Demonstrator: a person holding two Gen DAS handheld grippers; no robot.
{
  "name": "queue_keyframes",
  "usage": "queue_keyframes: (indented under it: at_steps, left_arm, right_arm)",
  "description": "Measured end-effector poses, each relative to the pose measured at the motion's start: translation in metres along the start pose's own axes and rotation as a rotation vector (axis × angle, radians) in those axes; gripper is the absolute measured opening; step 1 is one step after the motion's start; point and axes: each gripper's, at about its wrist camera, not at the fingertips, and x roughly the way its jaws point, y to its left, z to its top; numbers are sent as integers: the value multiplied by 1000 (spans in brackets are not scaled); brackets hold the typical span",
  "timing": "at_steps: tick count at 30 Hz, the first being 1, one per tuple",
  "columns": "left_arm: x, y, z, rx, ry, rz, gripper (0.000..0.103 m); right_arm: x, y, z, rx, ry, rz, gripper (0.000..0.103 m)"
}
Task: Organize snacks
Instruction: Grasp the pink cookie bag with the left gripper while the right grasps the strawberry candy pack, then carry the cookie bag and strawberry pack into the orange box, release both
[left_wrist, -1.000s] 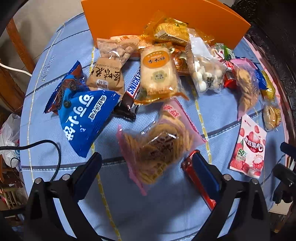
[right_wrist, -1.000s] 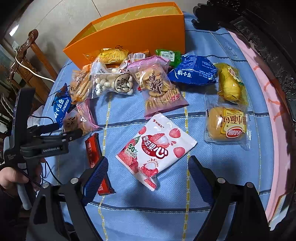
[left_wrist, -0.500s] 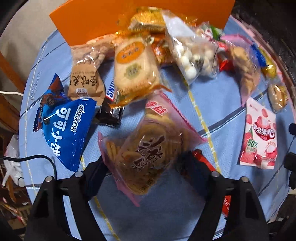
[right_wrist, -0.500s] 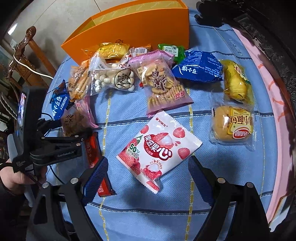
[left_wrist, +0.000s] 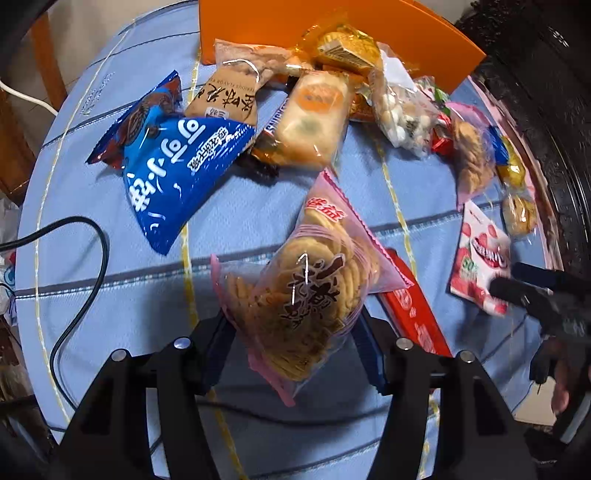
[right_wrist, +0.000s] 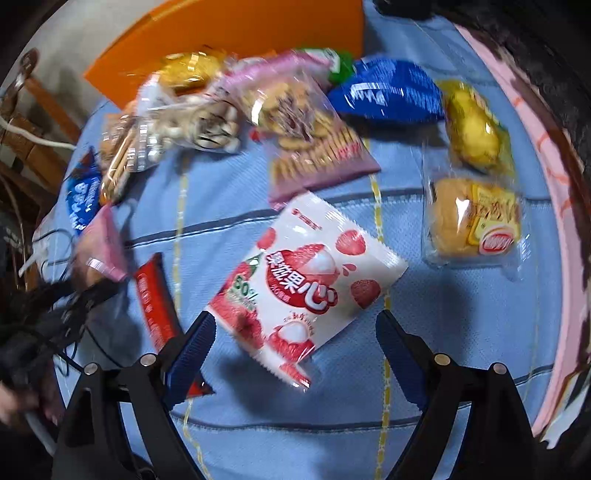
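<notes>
Squeeze the pink cookie bag (left_wrist: 314, 295) softly so nothing crumbles, then carry to the orange box (left_wrist: 369, 33). Left gripper (left_wrist: 295, 343) closing, pads touching both sides of that bag on the blue cloth (left_wrist: 110, 295). Right gripper (right_wrist: 291, 332) wide open, holding nothing, over the white fruit candy bag (right_wrist: 306, 273). Compared with a second ago: left jaws narrower, right gripper lower.

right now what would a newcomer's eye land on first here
The pink-edged bag of biscuits sits between the left gripper jaws as they close. The white lychee candy pouch lies between the open right gripper jaws, and an orange box stands behind the heaped snacks.
</notes>
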Motion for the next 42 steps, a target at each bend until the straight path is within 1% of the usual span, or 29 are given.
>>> queue_keyframes:
  at_steps: [2,3,4,8,10,11,13,14,15,16,17,18,19,20,22,24,25,28,32,34,39,42]
  left_arm:
    - [2,0,0,3,3,-3,58]
    - [0,-4,-4,-1,3,-9,58]
    - [0,-6,-3,-4,5,-15,58]
    - [0,-11,-7,8,7,-21,58]
    - [-4,-5,-11,12,8,-25,58]
    - [-4,-6,-11,12,8,-28,58]
    - [-5,-4,-12,9,8,-31,58]
    - [-4,-5,-12,6,10,-33,58]
    - [-1,-10,-10,4,12,-34,58]
    - [0,-10,-10,2,13,-34,58]
    - [0,-10,-10,1,15,-33,58]
    - [0,-9,-10,-1,16,-33,58]
    - [-2,-6,-12,-4,17,-34,59]
    - [-3,-4,-13,-9,16,-37,58]
    - [-6,-1,-15,-12,11,-40,59]
    - [-9,2,-16,-14,9,-40,59]
    - [-10,3,-16,-15,7,-42,59]
    - [-9,4,-17,-16,13,-42,59]
    - [-7,2,-20,-13,22,-42,59]
    - [-8,1,-21,-12,22,-43,59]
    - [-19,3,-17,-22,-4,-52,59]
    - [-33,6,-11,-36,-35,-73,59]
  right_arm:
    - [8,-1,2,46,9,24,89]
    - [12,1,4,56,0,15,92]
    - [12,6,5,49,-19,-4,92]
    - [19,26,5,-14,-25,-111,93]
    - [20,34,0,-59,-33,-160,84]
    - [18,36,-3,-64,-46,-158,79]
    - [12,33,-8,-49,-67,-141,59]
    - [10,31,-8,-49,-68,-131,55]
    - [8,30,-8,-56,-68,-124,46]
    - [5,28,-9,-61,-69,-117,41]
    - [3,26,-10,-64,-66,-103,38]
    - [0,20,-12,-57,-69,-82,33]
    - [-6,18,-14,-51,-80,-58,28]
    - [-12,15,-16,-52,-94,-35,25]
    - [-24,15,-20,-68,-117,7,17]
    - [-34,14,-24,-86,-130,31,17]
    - [-37,15,-23,-98,-134,27,17]
    - [-34,10,-19,-103,-104,56,17]
    - [-25,17,-27,-161,-101,9,17]
    - [-24,15,-27,-145,-95,41,17]
    - [-47,13,-22,-152,-149,91,17]
    - [-63,23,-12,-171,-197,100,17]
